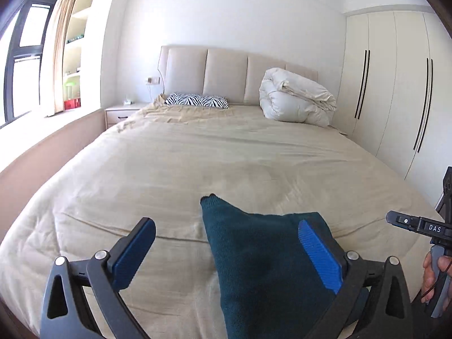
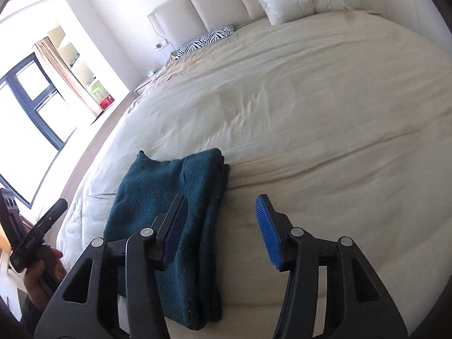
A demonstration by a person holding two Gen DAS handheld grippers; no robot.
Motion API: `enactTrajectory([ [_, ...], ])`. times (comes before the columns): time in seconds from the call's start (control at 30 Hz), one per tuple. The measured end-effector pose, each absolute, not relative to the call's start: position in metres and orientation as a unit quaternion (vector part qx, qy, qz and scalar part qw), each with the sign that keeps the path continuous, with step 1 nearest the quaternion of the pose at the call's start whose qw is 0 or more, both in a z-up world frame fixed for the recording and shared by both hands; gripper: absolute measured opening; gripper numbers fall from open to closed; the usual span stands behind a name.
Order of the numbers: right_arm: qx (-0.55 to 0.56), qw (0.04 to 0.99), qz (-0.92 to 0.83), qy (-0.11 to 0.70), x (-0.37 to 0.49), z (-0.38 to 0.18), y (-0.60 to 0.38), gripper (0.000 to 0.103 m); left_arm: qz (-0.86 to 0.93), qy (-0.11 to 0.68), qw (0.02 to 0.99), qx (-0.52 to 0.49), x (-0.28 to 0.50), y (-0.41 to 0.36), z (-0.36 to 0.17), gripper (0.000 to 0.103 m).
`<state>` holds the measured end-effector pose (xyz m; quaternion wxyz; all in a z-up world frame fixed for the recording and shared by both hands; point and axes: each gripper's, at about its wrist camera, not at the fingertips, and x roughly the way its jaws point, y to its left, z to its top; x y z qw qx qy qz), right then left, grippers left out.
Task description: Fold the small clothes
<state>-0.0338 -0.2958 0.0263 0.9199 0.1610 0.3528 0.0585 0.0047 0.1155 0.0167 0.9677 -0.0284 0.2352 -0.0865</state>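
Zebra pillow (image 1: pixel 197 100) and rolled duvet (image 1: pixel 296 97) lie far behind garment (image 2: pixel 169 226).

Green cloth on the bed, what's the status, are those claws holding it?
Left claw open, right claw open, neither gripping. Dark green cloth lies folded on the bed. Nothing in the way nearby.

Folded dark teal knitted garment (image 2: pixel 172 226) lies on the beige bedspread (image 2: pixel 310 113) near the foot edge; zebra-striped pillow (image 1: pixel 197 100) and rolled cream duvet (image 1: pixel 296 97) lie against the headboard (image 1: pixel 226 76).
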Motion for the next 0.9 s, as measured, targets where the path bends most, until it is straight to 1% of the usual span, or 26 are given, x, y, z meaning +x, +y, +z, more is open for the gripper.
enactTrajectory([
  [0.07, 0.130, 0.946, 0.045, 0.292, -0.048, 0.061, -0.290, 0.078, -0.066, 0.188, 0.980, -0.011, -0.011, 0.113, 0.045, 0.103],
  [0.1, 0.119, 0.958, 0.045, 0.256, -0.057, 0.079, -0.287, 0.082, -0.057, 0.161, 0.985, -0.004, -0.017, 0.114, 0.059, 0.103],
  [0.17, 0.099, 0.977, 0.046, 0.184, -0.075, 0.115, -0.283, 0.100, -0.048, 0.111, 0.993, 0.006, -0.033, 0.113, 0.084, 0.103],
  [0.2, 0.087, 0.984, 0.038, 0.151, -0.086, 0.133, -0.280, 0.102, -0.047, 0.096, 0.994, 0.007, -0.039, 0.114, 0.096, 0.103],
  [0.27, 0.064, 0.993, 0.025, 0.099, -0.103, 0.160, -0.274, 0.103, -0.028, 0.086, 0.996, -0.001, -0.051, 0.116, 0.110, 0.103],
  [0.3, 0.055, 0.994, 0.029, 0.087, -0.107, 0.171, -0.271, 0.103, -0.021, 0.091, 0.996, 0.002, -0.053, 0.115, 0.116, 0.103],
  [0.43, 0.046, 0.991, 0.033, 0.118, -0.113, 0.201, -0.261, 0.103, -0.001, 0.134, 0.991, 0.023, -0.055, 0.107, 0.117, 0.103],
  [0.5, 0.057, 0.990, 0.025, 0.124, -0.119, 0.207, -0.257, 0.103, 0.010, 0.142, 0.989, 0.034, -0.055, 0.102, 0.109, 0.103],
  [0.57, 0.065, 0.989, 0.030, 0.131, -0.122, 0.205, -0.254, 0.103, 0.022, 0.176, 0.983, 0.039, -0.049, 0.098, 0.095, 0.103],
  [0.63, 0.076, 0.986, 0.030, 0.145, -0.126, 0.195, -0.252, 0.103, 0.012, 0.223, 0.974, 0.031, -0.042, 0.097, 0.077, 0.103],
  [0.7, 0.081, 0.980, 0.029, 0.178, -0.126, 0.177, -0.247, 0.103, 0.009, 0.266, 0.964, 0.025, -0.036, 0.094, 0.056, 0.103],
  [0.83, 0.069, 0.957, -0.002, 0.280, -0.108, 0.125, -0.239, 0.103, -0.014, 0.351, 0.936, -0.004, -0.025, 0.092, 0.014, 0.103],
  [0.9, 0.073, 0.943, -0.004, 0.323, -0.102, 0.097, -0.235, 0.103, -0.010, 0.384, 0.923, -0.001, -0.019, 0.090, -0.004, 0.103],
])
